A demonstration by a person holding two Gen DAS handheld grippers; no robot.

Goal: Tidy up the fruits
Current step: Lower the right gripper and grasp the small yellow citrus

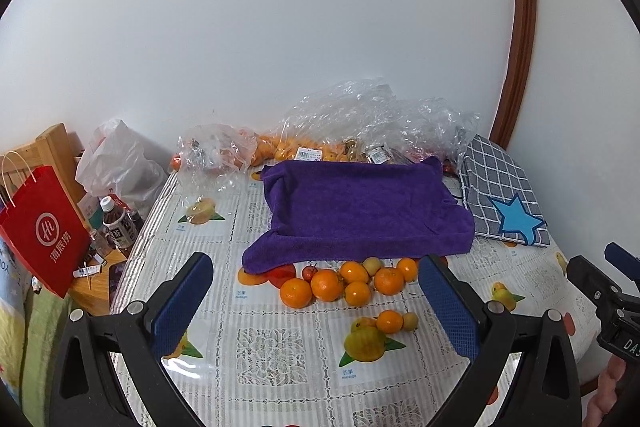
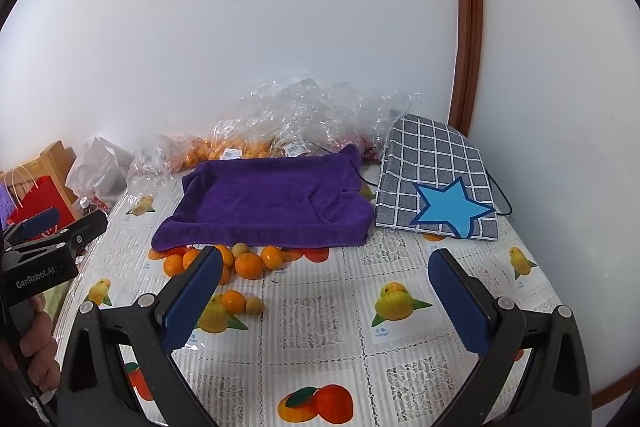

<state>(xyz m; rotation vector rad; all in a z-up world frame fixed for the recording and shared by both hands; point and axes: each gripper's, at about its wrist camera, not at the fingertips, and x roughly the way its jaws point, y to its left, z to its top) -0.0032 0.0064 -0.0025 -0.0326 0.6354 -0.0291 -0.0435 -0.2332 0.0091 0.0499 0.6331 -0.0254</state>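
A cluster of oranges [image 1: 340, 283] lies on the surface [image 1: 280, 351] just at the near edge of a purple towel [image 1: 360, 207], with a small red fruit [image 1: 309, 271] and a pale yellowish fruit [image 1: 372, 265] among them. A little nearer the camera, apart from the cluster, a single orange [image 1: 390, 321] touches a small pale fruit [image 1: 410, 321]. The towel is draped over something low with raised edges; its near hem hangs down to the patterned cloth, partly covering the rearmost fruit.

Behind the towel, crumpled clear bags [image 1: 360, 115] holding more oranges crowd the wall [image 1: 320, 27]. To the towel's right, just beside it, lies a grey checked pad [image 2: 436, 179] with a blue star, reaching close to the surface's right edge. The near half of the surface shows bare cloth in both views.

The left tool [image 1: 316, 303] hangs above the near surface, blue pads spread wide, nothing between them; the fruit cluster shows in the gap. The right tool [image 2: 326, 291] is likewise wide and empty, further right. Past the left edge stand a red paper bag [image 1: 44, 227] and bottles [image 1: 120, 227].
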